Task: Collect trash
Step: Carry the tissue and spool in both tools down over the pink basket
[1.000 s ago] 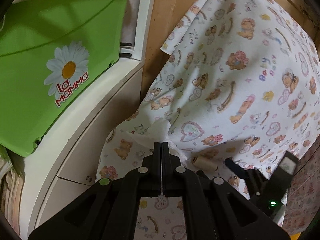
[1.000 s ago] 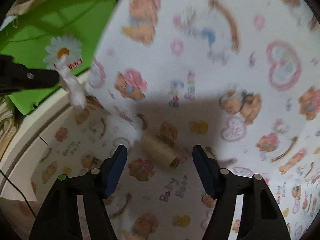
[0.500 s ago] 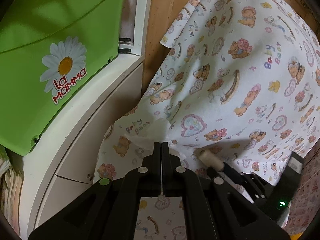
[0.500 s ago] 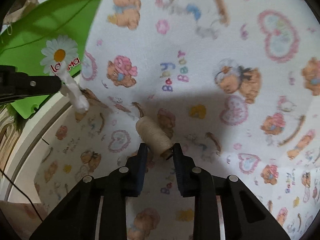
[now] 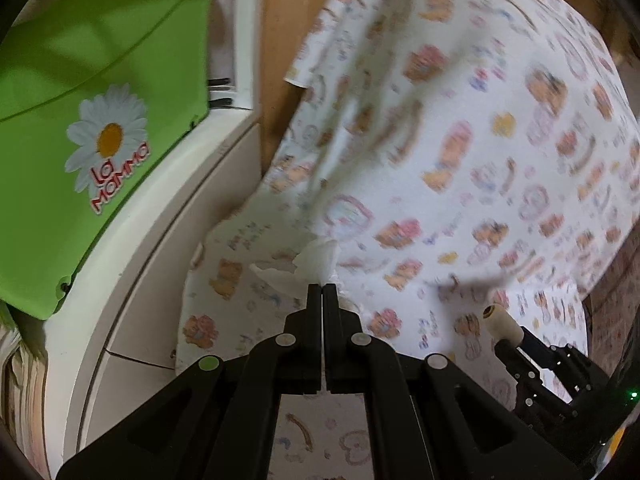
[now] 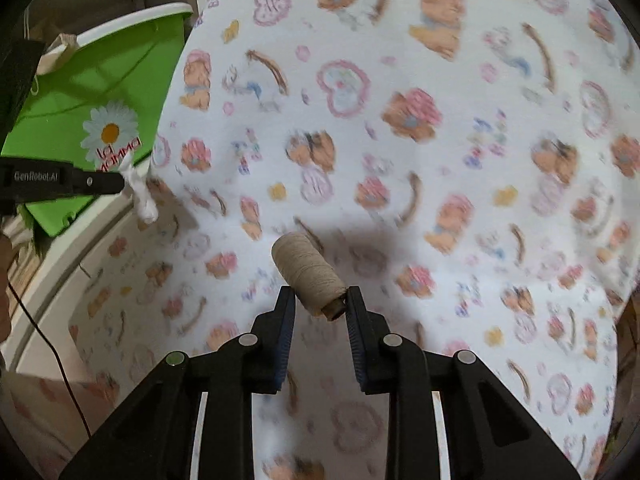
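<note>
My left gripper (image 5: pixel 323 289) is shut on a crumpled white tissue (image 5: pixel 308 266) and holds it in the air over the teddy-print cloth (image 5: pixel 460 152). The tissue (image 6: pixel 141 194) also hangs from the left gripper in the right wrist view. My right gripper (image 6: pixel 320 300) is shut on a beige thread spool (image 6: pixel 306 274), lifted off the cloth (image 6: pixel 400 120). The spool (image 5: pixel 502 326) also shows at the lower right in the left wrist view. A green bin (image 5: pixel 80 120) with a daisy logo stands at the left, and also shows in the right wrist view (image 6: pixel 100 92).
The bin rests on a white cabinet (image 5: pixel 160 248) beside the cloth-covered surface. A wooden panel (image 5: pixel 280 60) rises behind the cabinet. A thin dark cable (image 6: pixel 52 360) hangs at the lower left of the right wrist view.
My right gripper closed on the thread spool and lifted it off the cloth. My left gripper kept hold of the tissue and rose slightly.
</note>
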Demonstrator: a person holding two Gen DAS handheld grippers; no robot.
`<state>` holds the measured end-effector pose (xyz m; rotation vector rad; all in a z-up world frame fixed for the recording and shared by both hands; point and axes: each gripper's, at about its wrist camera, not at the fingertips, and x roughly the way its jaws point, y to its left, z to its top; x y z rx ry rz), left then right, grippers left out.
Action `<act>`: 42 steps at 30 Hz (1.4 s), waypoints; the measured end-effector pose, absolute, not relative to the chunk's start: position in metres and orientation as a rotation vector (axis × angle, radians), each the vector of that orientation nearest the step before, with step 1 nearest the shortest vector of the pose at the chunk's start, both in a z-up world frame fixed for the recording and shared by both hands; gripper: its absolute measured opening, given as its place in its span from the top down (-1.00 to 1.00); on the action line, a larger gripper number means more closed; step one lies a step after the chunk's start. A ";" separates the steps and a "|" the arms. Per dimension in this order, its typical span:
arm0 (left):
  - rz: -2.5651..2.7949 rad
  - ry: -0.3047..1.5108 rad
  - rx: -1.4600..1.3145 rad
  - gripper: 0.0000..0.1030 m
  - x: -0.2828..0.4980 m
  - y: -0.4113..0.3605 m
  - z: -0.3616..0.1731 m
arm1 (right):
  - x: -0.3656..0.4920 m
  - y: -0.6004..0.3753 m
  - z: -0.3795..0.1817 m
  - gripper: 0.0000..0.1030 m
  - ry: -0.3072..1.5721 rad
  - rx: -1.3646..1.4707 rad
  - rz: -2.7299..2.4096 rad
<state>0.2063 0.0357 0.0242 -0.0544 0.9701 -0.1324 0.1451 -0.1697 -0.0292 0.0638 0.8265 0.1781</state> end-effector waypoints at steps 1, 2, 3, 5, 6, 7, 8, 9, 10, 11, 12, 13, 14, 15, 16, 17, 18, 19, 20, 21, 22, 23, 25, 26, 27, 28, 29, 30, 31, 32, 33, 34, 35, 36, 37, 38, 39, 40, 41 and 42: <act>-0.134 0.971 -0.043 0.99 0.204 0.032 0.024 | 0.142 -0.170 -0.029 0.47 0.826 0.067 0.181; -0.139 0.973 -0.032 0.99 0.200 0.028 0.022 | 0.140 -0.172 -0.027 0.47 0.824 0.069 0.181; -0.146 0.976 -0.024 0.99 0.196 0.025 0.021 | 0.136 -0.176 -0.024 0.47 0.818 0.072 0.181; -0.156 0.986 -0.018 0.99 0.187 0.019 0.018 | 0.124 -0.184 -0.017 0.47 0.809 0.074 0.184; -0.162 0.991 -0.018 0.99 0.182 0.016 0.017 | 0.118 -0.186 -0.015 0.47 0.810 0.075 0.187; -0.171 0.994 -0.018 0.99 0.179 0.013 0.017 | 0.113 -0.186 -0.014 0.47 0.811 0.075 0.186; -0.181 0.996 -0.014 0.99 0.175 0.009 0.017 | 0.110 -0.181 -0.014 0.47 0.815 0.071 0.180; -0.186 0.996 -0.007 0.99 0.171 0.005 0.016 | 0.104 -0.179 -0.014 0.47 0.824 0.066 0.169; -0.185 0.993 0.002 0.99 0.166 0.002 0.016 | 0.097 -0.179 -0.015 0.47 0.832 0.067 0.165; -0.185 0.994 0.007 0.99 0.162 -0.001 0.015 | 0.091 -0.180 -0.015 0.47 0.838 0.073 0.169; -0.189 0.997 0.009 0.99 0.158 -0.004 0.014 | 0.083 -0.180 -0.015 0.47 0.846 0.079 0.179; -0.192 1.000 0.009 0.99 0.154 -0.006 0.014 | 0.080 -0.177 -0.015 0.47 0.849 0.078 0.183; -0.194 1.002 0.011 0.99 0.150 -0.008 0.013 | 0.074 -0.176 -0.014 0.47 0.847 0.071 0.183; -0.195 1.002 0.016 0.99 0.146 -0.008 0.013 | 0.066 -0.176 -0.012 0.47 0.840 0.059 0.182; -0.193 0.999 0.023 0.99 0.139 -0.010 0.014 | 0.061 -0.175 -0.010 0.47 0.833 0.051 0.181; -0.190 0.994 0.026 0.99 0.134 -0.009 0.014 | 0.056 -0.175 -0.008 0.47 0.829 0.047 0.183; -0.189 0.997 0.030 0.99 0.126 -0.010 0.014 | 0.049 -0.175 -0.005 0.47 0.821 0.047 0.186; -0.196 1.009 0.038 0.99 0.121 -0.011 0.013 | 0.043 -0.175 -0.003 0.47 0.811 0.047 0.183; -0.211 1.029 0.049 0.99 0.115 -0.013 0.011 | 0.036 -0.175 -0.001 0.47 0.800 0.047 0.180; -0.224 1.039 0.055 0.99 0.110 -0.015 0.009 | 0.028 -0.173 0.001 0.47 0.790 0.045 0.180; -0.233 1.045 0.062 0.99 0.102 -0.017 0.009 | 0.022 -0.171 0.003 0.47 0.793 0.046 0.186; -0.235 1.044 0.072 0.99 0.094 -0.019 0.010 | 0.019 -0.170 0.004 0.47 0.800 0.055 0.193; -0.242 1.035 0.080 0.99 0.080 -0.022 0.014 | 0.010 -0.170 0.008 0.47 0.805 0.087 0.210; -0.248 1.032 0.071 0.99 0.074 -0.021 0.017 | 0.006 -0.169 0.010 0.47 0.804 0.090 0.214; -0.256 1.032 0.056 0.99 0.068 -0.022 0.019 | 0.003 -0.168 0.012 0.47 0.801 0.087 0.214; -0.261 1.034 0.043 0.99 0.062 -0.021 0.021 | -0.002 -0.166 0.015 0.47 0.794 0.079 0.217; -0.258 1.040 0.040 0.99 0.057 -0.021 0.022 | -0.009 -0.164 0.019 0.47 0.785 0.075 0.229; -0.244 1.053 0.047 0.99 0.053 -0.021 0.020 | -0.013 -0.163 0.021 0.47 0.779 0.075 0.239; -0.237 1.066 0.052 0.99 0.047 -0.021 0.018 | -0.018 -0.162 0.024 0.47 0.768 0.077 0.255; -0.244 1.071 0.046 0.99 0.043 -0.020 0.016 | -0.025 -0.161 0.026 0.47 0.758 0.077 0.267; -0.251 1.081 0.037 0.99 0.039 -0.019 0.012 | -0.029 -0.161 0.027 0.47 0.757 0.076 0.267; -0.251 1.092 0.034 0.99 0.037 -0.018 0.007 | -0.032 -0.161 0.026 0.47 0.760 0.083 0.268; -0.249 1.098 0.031 0.99 0.035 -0.017 0.002 | -0.034 -0.163 0.024 0.47 0.764 0.094 0.272; -0.246 1.104 0.028 0.99 0.034 -0.016 -0.003 | -0.035 -0.165 0.021 0.47 0.774 0.107 0.279; -0.243 1.113 0.024 0.99 0.033 -0.015 -0.009 | -0.035 -0.166 0.018 0.47 0.785 0.110 0.281; -0.241 1.125 0.018 0.99 0.033 -0.014 -0.015 | -0.035 -0.166 0.014 0.47 0.798 0.105 0.277; -0.241 1.137 0.012 0.99 0.032 -0.013 -0.020 | -0.035 -0.166 0.009 0.47 0.811 0.099 0.274; -0.244 1.157 0.003 0.99 0.032 -0.013 -0.027 | -0.035 -0.166 0.004 0.47 0.824 0.093 0.274; -0.249 1.171 -0.001 0.99 0.031 -0.013 -0.032 | -0.034 -0.166 0.000 0.47 0.836 0.089 0.275; -0.255 1.190 -0.002 0.99 0.030 -0.013 -0.038 | -0.034 -0.165 -0.006 0.47 0.853 0.081 0.277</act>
